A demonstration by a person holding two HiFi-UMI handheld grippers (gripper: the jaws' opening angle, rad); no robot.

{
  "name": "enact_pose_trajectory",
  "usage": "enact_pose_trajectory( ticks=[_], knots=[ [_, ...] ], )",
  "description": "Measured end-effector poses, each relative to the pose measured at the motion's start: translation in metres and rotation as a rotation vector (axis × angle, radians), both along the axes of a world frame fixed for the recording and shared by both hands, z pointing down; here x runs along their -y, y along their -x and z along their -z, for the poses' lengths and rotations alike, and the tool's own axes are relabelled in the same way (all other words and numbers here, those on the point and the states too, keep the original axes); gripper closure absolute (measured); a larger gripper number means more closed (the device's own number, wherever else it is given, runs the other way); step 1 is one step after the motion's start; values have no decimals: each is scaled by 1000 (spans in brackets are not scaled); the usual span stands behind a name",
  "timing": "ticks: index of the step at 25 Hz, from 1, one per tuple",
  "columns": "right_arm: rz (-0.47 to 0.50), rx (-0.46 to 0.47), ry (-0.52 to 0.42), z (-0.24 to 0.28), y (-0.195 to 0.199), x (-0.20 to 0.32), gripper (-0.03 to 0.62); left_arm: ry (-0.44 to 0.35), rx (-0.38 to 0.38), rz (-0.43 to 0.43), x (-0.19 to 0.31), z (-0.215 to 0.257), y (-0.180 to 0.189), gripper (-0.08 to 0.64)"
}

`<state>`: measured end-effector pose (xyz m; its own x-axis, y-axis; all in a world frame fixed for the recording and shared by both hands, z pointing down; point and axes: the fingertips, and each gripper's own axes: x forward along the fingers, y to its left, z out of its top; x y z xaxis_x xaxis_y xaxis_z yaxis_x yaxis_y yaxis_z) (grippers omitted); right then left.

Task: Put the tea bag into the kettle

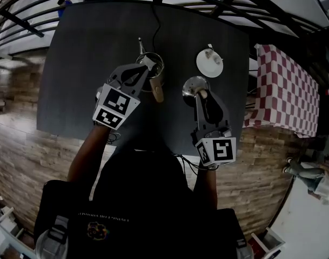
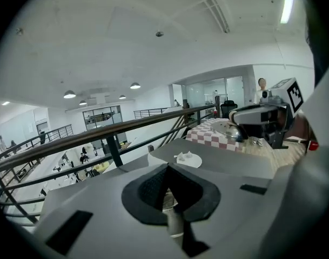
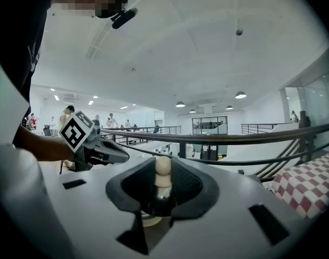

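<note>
While the dark tabletop [image 1: 83,53] stands beside a black railing [image 2: 72,140] above a bright hall, the left hand-held gripper [image 1: 147,64] is closed on the tea bag [image 1: 149,61] over the open kettle [image 1: 156,76]. The right hand-held gripper [image 1: 199,93] clamps the lid [image 1: 189,85] by its knob; a white saucer [image 1: 214,68] lies nearby.

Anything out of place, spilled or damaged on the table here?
Nothing stands out. The kettle stands upright and open on the table; its lid is off only because the right gripper holds it by the knob. The plate sits flat, and no spill shows.
</note>
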<state>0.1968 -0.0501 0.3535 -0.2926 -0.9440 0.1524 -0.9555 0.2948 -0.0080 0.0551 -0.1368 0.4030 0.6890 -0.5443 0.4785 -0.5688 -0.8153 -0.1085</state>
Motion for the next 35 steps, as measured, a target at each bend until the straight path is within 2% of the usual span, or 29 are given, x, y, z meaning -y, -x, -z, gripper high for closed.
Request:
enact_pose_trajectory(
  ticks=[23,28,29,30,31,35],
  knots=[
    [-22,-27,-6,8,6,-9,492,19,22,-12,5,-19,8,557],
    [-16,-28,-12,11,10,-10,492,-9,80,31,11,-22,17,554],
    [-15,-30,-14,12,10,-10,492,-8,87,36,12,-24,17,531],
    [-15,-32,-15,12,9,-9,492,-1,85,39,13,-25,17,471],
    [-15,-33,-15,12,9,-9,492,6,78,40,14,-26,18,453],
    [-13,-35,-15,12,12,-7,492,11,64,40,13,-26,22,443]
  ],
)
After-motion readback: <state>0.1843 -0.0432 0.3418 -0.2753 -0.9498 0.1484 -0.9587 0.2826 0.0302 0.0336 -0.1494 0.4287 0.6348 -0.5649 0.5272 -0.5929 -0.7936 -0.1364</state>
